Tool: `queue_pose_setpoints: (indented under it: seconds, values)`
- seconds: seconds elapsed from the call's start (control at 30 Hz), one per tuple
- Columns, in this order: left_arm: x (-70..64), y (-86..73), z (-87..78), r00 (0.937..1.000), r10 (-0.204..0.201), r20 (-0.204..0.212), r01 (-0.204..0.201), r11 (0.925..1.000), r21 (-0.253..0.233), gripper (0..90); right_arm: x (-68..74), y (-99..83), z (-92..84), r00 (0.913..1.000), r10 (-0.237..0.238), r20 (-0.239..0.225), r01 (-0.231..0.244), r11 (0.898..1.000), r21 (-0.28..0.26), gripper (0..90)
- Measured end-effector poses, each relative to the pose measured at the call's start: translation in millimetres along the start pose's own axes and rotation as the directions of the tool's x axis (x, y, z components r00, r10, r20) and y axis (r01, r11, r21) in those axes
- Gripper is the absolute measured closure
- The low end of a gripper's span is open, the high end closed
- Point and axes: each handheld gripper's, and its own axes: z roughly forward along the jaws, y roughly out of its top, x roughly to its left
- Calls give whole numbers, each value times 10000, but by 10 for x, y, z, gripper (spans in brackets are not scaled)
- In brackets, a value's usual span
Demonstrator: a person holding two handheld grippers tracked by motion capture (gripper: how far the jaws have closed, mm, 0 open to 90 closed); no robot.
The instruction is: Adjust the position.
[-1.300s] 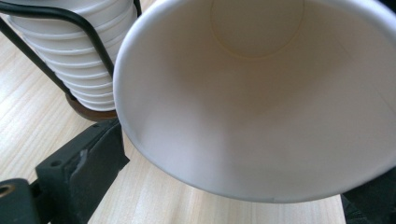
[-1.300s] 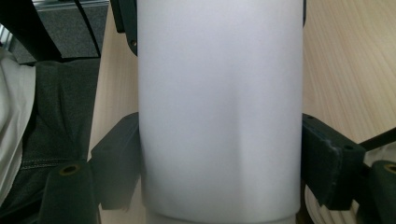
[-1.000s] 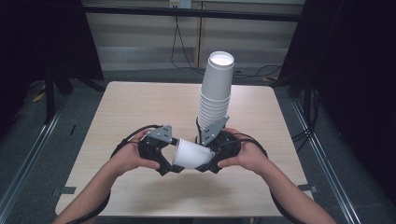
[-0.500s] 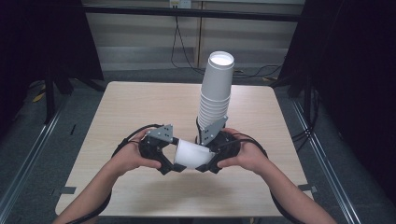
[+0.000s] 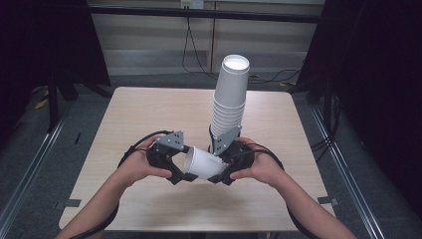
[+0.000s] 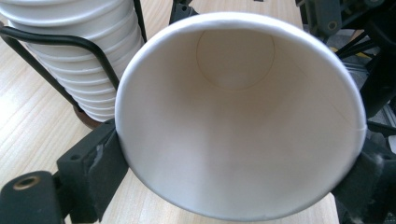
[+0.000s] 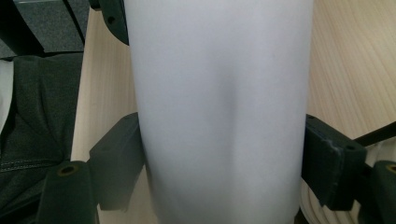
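1. A person sits at a light wooden surface, a black two-jaw tool in each hand, both held just in front of a tall stack of white paper cups.
2. A single white paper cup lies on its side between the two tools, off the surface, just in front of the stack's base.
3. The left tool has just been closing its jaws around the cup's open rim; its pads touch the rim on both sides.
4. The right tool is clamped on the cup's narrow end, and the wall dents slightly between its pads.
5. The stack stands upright inside a thin black wire holder, mouths down, leaning slightly.
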Motion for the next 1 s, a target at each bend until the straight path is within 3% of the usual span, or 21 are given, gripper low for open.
queue_pose_setpoints:
  seconds: [0.7, 0.83, 0.9, 1.0]
  values:
    - [-4, 36, -25, 9999, -80, -95, 83, 9997, 248, 105, -2, -16, 58, 9999, 130, 54, -129, 9999, -104, 227]
    - [-8, 39, -44, 9998, -93, -153, 99, 9992, 382, 104, 2, -27, 77, 9996, 298, -4, -298, 9991, -298, 215]
    - [7, 30, -94, 9989, -90, -456, 122, 9975, 694, 104, -10, -56, 69, 9976, 651, 245, -638, 9967, -501, 148]
    - [17, 13, -125, 9982, -192, -572, 235, 9969, 754, 104, -30, -85, 44, 9963, 784, 355, -760, 9949, -666, 142]
